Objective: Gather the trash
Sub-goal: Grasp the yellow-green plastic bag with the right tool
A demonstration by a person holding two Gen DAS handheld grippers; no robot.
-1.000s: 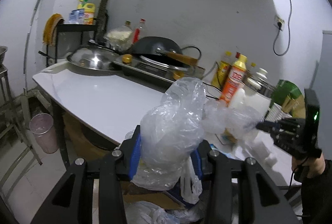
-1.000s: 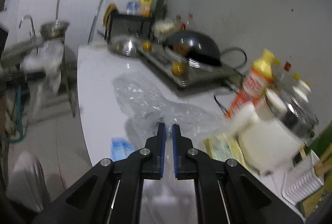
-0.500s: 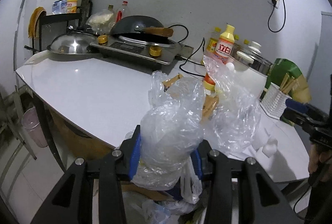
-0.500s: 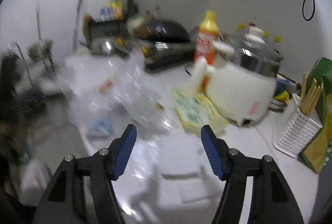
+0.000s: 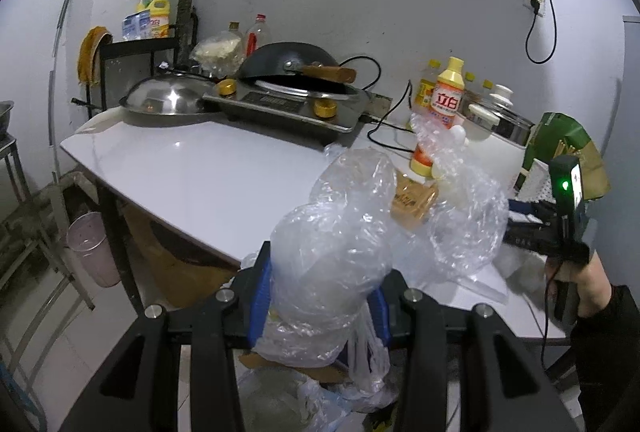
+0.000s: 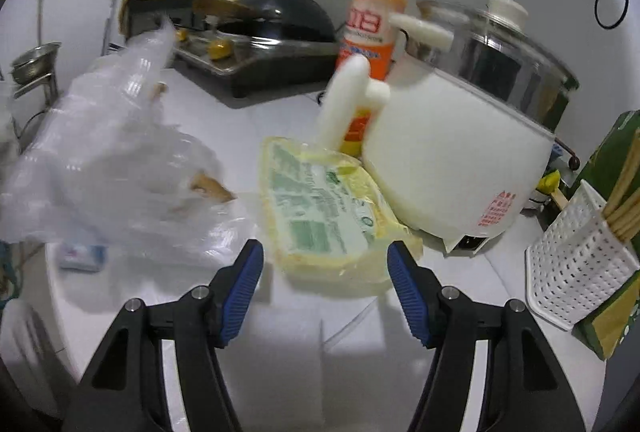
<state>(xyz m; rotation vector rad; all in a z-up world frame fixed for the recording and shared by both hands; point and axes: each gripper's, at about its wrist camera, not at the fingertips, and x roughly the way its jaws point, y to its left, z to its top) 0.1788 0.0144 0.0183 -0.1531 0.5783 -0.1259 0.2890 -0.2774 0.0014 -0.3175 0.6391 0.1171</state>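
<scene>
My left gripper (image 5: 318, 298) is shut on a crumpled clear plastic bag (image 5: 332, 256), held in front of the white counter (image 5: 192, 167). A second clear plastic bag (image 5: 464, 216) lies loose on the counter; it also shows in the right wrist view (image 6: 108, 167) at the left. My right gripper (image 6: 324, 272) is open and empty, just above the counter, facing a yellow-green packet (image 6: 320, 224). The right gripper shows in the left wrist view (image 5: 536, 228) beside the loose bag. A small blue-white wrapper (image 6: 82, 256) lies under the bag.
A white rice cooker (image 6: 456, 151), an orange detergent bottle (image 6: 370, 31) and a white chopstick basket (image 6: 576, 268) stand close behind the packet. A stove with a wok (image 5: 292, 87) and a steel lid (image 5: 168, 99) sit further back. A pink bin (image 5: 90, 248) stands on the floor.
My right gripper opened and let go of the second plastic bag, which dropped onto the counter. It then swung right toward the packet. My left gripper kept its bag.
</scene>
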